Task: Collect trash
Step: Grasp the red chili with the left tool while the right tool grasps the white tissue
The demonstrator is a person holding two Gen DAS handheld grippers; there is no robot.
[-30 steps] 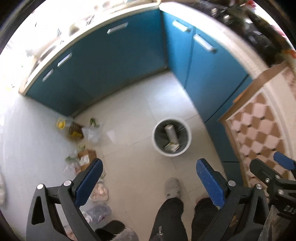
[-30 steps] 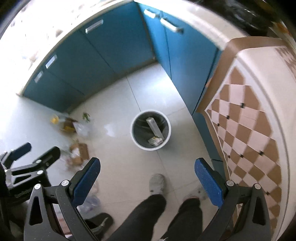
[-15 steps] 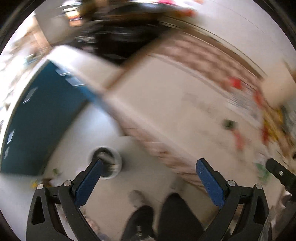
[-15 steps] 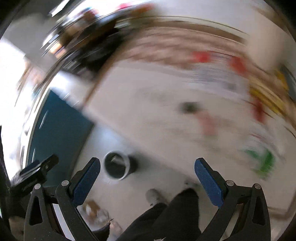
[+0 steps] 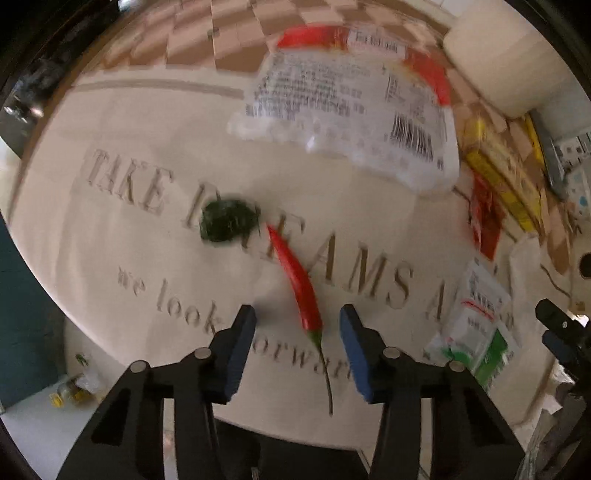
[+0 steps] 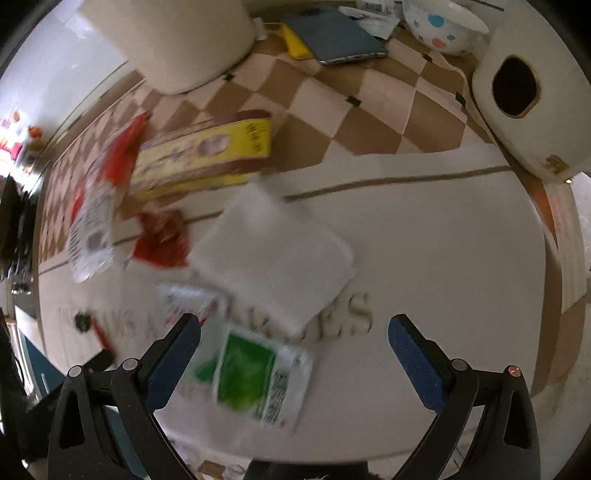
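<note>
A red chilli (image 5: pixel 297 284) lies on the cream tablecloth (image 5: pixel 122 184), its stem end between the fingers of my open left gripper (image 5: pixel 297 341). A dark green scrap (image 5: pixel 227 220) lies just beyond it. A big clear-and-red food bag (image 5: pixel 354 110) lies farther back. My right gripper (image 6: pixel 293 354) is open over a green-and-white wrapper (image 6: pixel 251 380), also seen in the left wrist view (image 5: pixel 476 332). Behind the wrapper lies a white folded sheet (image 6: pixel 273 254), a crumpled red wrapper (image 6: pixel 160 240) and a yellow box (image 6: pixel 207 155).
At the back of the table stand a cream cylinder (image 6: pixel 173 40), a tablet (image 6: pixel 336 35), a dotted bowl (image 6: pixel 443 26) and a white appliance (image 6: pixel 528 96). Floor litter (image 5: pixel 74 387) shows below the table edge, beside the blue cabinet (image 5: pixel 22 314).
Both grippers swung up from the floor and bin to the tabletop. The left gripper's fingers have come closer together, around the chilli.
</note>
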